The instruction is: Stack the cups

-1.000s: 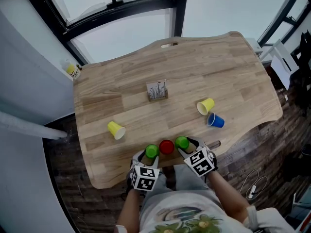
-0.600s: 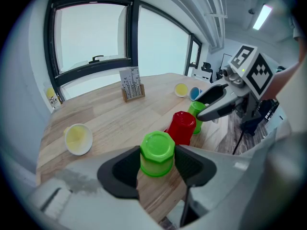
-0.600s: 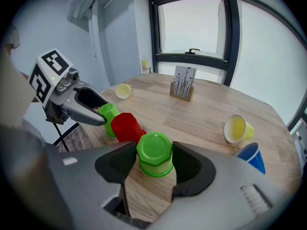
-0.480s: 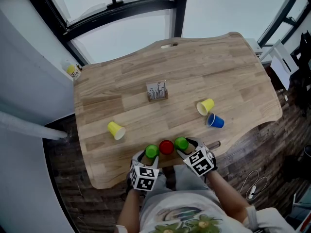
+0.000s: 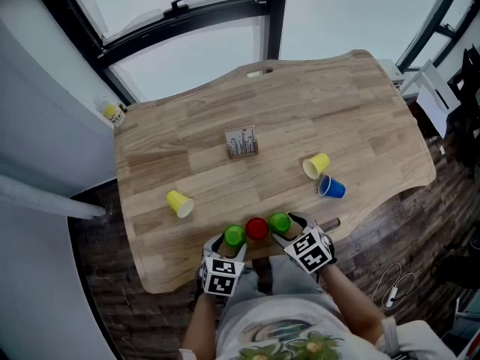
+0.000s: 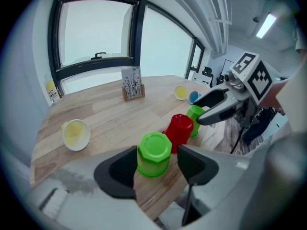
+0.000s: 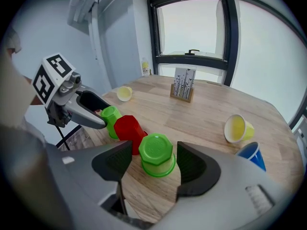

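Green left cup (image 6: pixel 154 153) and green right cup (image 7: pixel 157 155) stood loose on the counter (image 5: pixel 300 118): left gripper (image 6: pixel 156 163) and right gripper (image 7: pixel 152 164) had just spread their fingers (image 6: pixel 120 169) open; stacking looked unstarted.

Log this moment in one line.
left gripper: jaws just opening around upside-down green plastic cup | right gripper: jaws just opening around second green cup | red plastic cup: between them, unstacked

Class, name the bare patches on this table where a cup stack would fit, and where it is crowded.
Bare: the far stretch beyond the card holder; the middle between it, the left yellow cup and the right yellow cup. Crowded: the near edge, where left green cup, red cup and right green cup stand in a row, and by the blue cup.
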The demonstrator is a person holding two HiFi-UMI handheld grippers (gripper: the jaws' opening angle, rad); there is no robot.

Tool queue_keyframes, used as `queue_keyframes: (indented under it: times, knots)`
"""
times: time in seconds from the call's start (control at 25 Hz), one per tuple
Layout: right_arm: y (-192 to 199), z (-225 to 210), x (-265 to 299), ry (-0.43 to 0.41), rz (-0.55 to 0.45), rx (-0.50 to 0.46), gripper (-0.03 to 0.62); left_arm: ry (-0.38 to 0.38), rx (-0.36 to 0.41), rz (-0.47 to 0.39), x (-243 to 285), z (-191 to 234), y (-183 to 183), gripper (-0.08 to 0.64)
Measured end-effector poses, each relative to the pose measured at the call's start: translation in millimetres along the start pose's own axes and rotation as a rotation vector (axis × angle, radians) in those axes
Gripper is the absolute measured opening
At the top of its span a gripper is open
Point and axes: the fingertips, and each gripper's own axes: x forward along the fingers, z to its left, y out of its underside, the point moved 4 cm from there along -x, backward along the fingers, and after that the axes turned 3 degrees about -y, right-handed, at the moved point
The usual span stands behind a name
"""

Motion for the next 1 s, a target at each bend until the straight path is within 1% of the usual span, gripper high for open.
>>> queue_keyframes:
  times: [0.08,0.24,0.4,0.48,0.6,0.72,0.84,1.0]
  knots:
    - [-1.8,-1.5,-4.1,-0.002,-0.01,0.008,0.295,0.012,-0.006,-0.021,-5.7,0.1,-6.4,0.275]
    - [-10.3,-2.8,-18.3,-0.01,-0.04,0.048,0.295,0.02,-0.051,-0.073,-18.7,1.8,-18.4,0.275]
    - [-13.8,-10.0,-34.0,-0.019,-0.09,0.101,0.293,0.018,-0.074,-0.087,-26.1,4.7,-18.4,0.275]
    - [-11.2,-19.9,-43.1,-0.006,-0.111,0.139,0.293,0.024,-0.08,-0.087,-28.8,6.0,-17.6,0.275]
    - [-2.2,-43.3,-58.0,0.045,-0.124,0.175,0.293,0.027,-0.077,-0.081,-32.4,9.1,-16.1,0.275]
    - [10.6,-73.3,-75.0,0.117,-0.119,0.199,0.293,0.011,-0.085,-0.091,-37.0,14.6,-19.3,0.275]
    - [24.2,-103.8,-90.6,0.187,-0.109,0.223,0.293,-0.014,-0.108,-0.112,-43.9,23.7,-27.3,0.275]
    - [38.0,-135.7,-103.2,0.248,-0.092,0.236,0.293,-0.06,-0.14,-0.157,-54.1,39.3,-41.8,0.275]
